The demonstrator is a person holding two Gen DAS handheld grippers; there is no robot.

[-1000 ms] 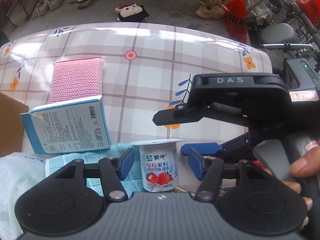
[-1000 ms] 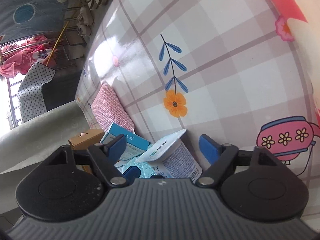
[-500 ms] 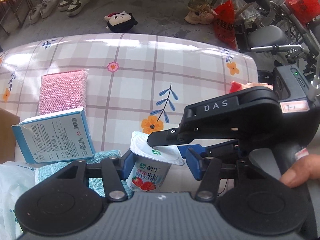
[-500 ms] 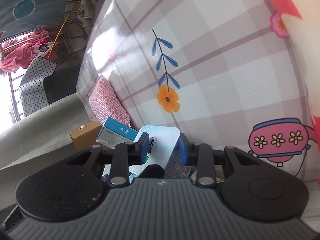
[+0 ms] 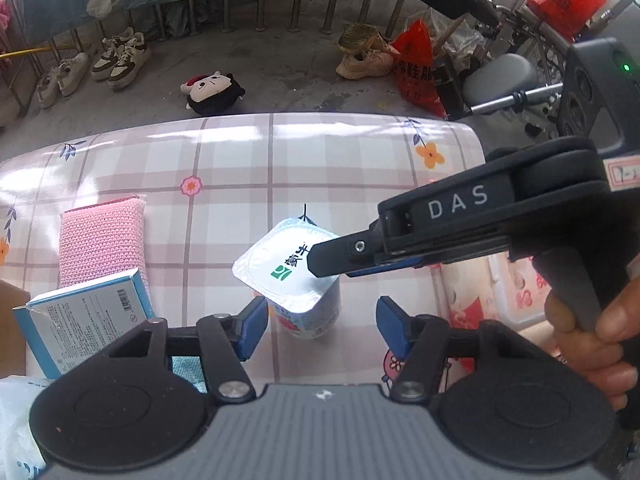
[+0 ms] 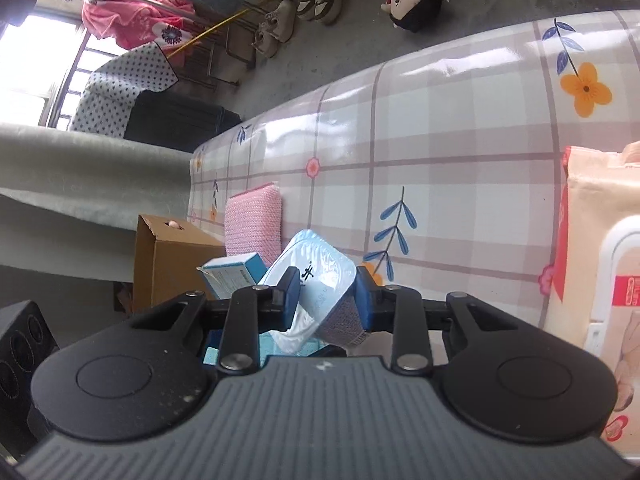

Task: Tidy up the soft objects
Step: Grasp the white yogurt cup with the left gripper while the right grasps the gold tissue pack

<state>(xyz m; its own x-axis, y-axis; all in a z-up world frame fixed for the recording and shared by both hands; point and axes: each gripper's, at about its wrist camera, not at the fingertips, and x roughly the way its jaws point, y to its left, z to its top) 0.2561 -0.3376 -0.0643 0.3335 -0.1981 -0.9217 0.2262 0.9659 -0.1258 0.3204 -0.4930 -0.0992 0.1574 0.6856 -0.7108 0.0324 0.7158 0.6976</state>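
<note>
My biggest worry is the white plastic yogurt cup with the foil lid [image 5: 294, 280] slipping out. The right gripper [image 6: 327, 298] has it only by the lid rim and upper wall, the cup hangs tilted in the right wrist view, and its jaws are closing on a thin, springy wall. Too much squeeze could buckle the cup or burst the foil; too little and it drops onto the checked, flower-printed vinyl tablecloth [image 5: 340, 168] below.

Next, a collision: my left gripper [image 5: 320, 326] sits just near the cup, its blue pads [image 5: 252, 326] on either side of the cup's lower body without touching it. Those jaws stand about half wide and are opening, with the cup between them but not gripped. If I swing either hand carelessly, the two tools or the cup could knock together.

A smaller risk is the clutter to the left: the blue-and-white cardboard carton [image 5: 86, 324], the pink knitted sponge pad [image 5: 102, 238] beyond it, and the brown cardboard box [image 6: 168, 264] at the table's left edge. A dropped cup could topple the carton.

Smallest, the cup is not really soft, so I may be sorting it wrongly.
</note>
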